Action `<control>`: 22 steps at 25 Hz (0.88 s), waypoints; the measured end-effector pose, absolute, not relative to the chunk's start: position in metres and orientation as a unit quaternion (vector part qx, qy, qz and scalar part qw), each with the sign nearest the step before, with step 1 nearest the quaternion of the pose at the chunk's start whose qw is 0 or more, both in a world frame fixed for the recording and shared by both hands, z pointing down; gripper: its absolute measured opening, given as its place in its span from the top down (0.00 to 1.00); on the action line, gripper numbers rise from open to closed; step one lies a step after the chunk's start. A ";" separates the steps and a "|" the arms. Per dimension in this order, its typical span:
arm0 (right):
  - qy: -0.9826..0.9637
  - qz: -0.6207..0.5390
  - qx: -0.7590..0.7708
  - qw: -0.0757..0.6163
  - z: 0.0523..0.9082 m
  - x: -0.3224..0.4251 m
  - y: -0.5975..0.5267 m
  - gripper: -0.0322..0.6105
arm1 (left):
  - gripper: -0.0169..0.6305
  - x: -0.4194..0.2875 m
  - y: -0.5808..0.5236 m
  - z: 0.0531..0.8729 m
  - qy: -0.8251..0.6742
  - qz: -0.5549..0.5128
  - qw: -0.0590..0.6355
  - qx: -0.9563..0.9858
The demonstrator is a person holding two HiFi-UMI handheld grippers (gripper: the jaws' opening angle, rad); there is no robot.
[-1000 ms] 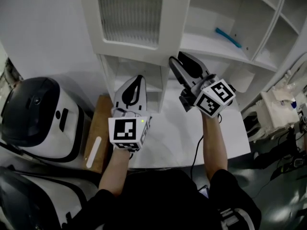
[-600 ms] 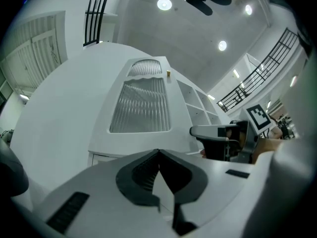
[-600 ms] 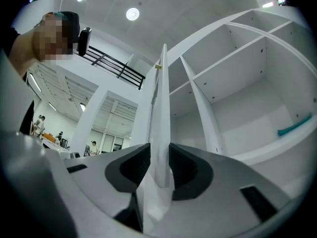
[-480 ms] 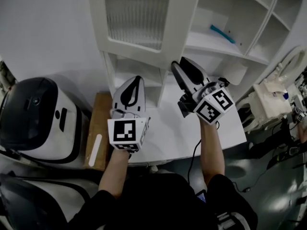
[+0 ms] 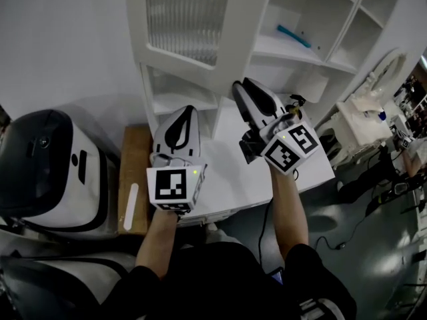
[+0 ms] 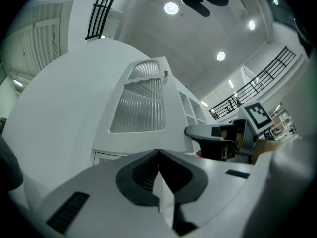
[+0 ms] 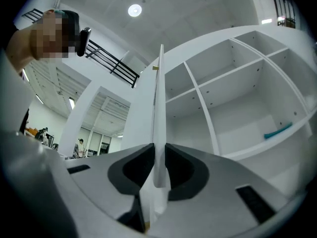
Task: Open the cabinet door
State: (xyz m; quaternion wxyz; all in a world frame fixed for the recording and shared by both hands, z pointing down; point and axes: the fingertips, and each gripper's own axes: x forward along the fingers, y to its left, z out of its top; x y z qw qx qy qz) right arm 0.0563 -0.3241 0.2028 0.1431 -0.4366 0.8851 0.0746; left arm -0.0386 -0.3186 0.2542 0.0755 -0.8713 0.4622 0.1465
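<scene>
The white cabinet door (image 5: 183,19) with its ribbed glass pane stands swung out from the open shelves (image 5: 300,12). My right gripper (image 5: 239,92) is at the door's lower free corner. In the right gripper view its jaws are closing, and the door's thin edge (image 7: 158,98) sits snug between the fingertips of my right gripper (image 7: 158,148). My left gripper (image 5: 187,115) hovers below the door, shut and holding nothing. The left gripper view shows its tips (image 6: 158,152) meeting, the door (image 6: 141,105) above them and my right gripper (image 6: 218,133) to the right.
A black-and-white appliance (image 5: 47,165) stands at the left beside a wooden board (image 5: 133,179). The white tabletop (image 5: 233,172) lies under both hands. A blue item (image 5: 293,35) lies on a shelf. White furniture (image 5: 363,105) and cables are at the right.
The right gripper's jaws have drawn together on the door's edge. Both hands have shifted a little to the left in the head view, and the door with them.
</scene>
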 end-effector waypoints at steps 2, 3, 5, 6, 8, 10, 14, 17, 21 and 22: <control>0.883 0.075 -0.439 0.147 0.202 0.049 -0.316 0.82 | 0.95 -0.046 -0.312 0.258 0.460 0.148 0.071 -0.872; 0.884 0.077 -0.438 0.147 0.201 0.045 -0.311 0.83 | 0.95 -0.049 -0.309 0.259 0.459 0.148 0.070 -0.873; 0.886 0.081 -0.434 0.144 0.201 0.037 -0.302 0.83 | 0.95 -0.053 -0.303 0.261 0.459 0.144 0.075 -0.874; 0.887 0.084 -0.432 0.142 0.201 0.033 -0.297 0.83 | 0.95 -0.055 -0.300 0.260 0.459 0.143 0.077 -0.874; 0.886 0.088 -0.433 0.141 0.202 0.023 -0.289 0.83 | 0.95 -0.061 -0.293 0.258 0.459 0.143 0.082 -0.873; 0.882 0.093 -0.440 0.143 0.202 0.014 -0.281 0.83 | 0.95 -0.069 -0.287 0.256 0.461 0.145 0.086 -0.871; 0.878 0.099 -0.444 0.150 0.203 -0.007 -0.267 0.83 | 0.95 -0.089 -0.275 0.256 0.471 0.143 0.088 -0.866; 0.882 0.105 -0.432 0.156 0.202 -0.028 -0.257 0.83 | 0.95 -0.104 -0.269 0.260 0.483 0.141 0.088 -0.860; 0.878 0.129 -0.433 0.159 0.202 -0.059 -0.246 0.83 | 0.95 -0.125 -0.262 0.263 0.502 0.132 0.095 -0.849; 0.877 0.133 -0.433 0.160 0.202 -0.067 -0.244 0.82 | 0.95 -0.132 -0.260 0.263 0.507 0.130 0.096 -0.846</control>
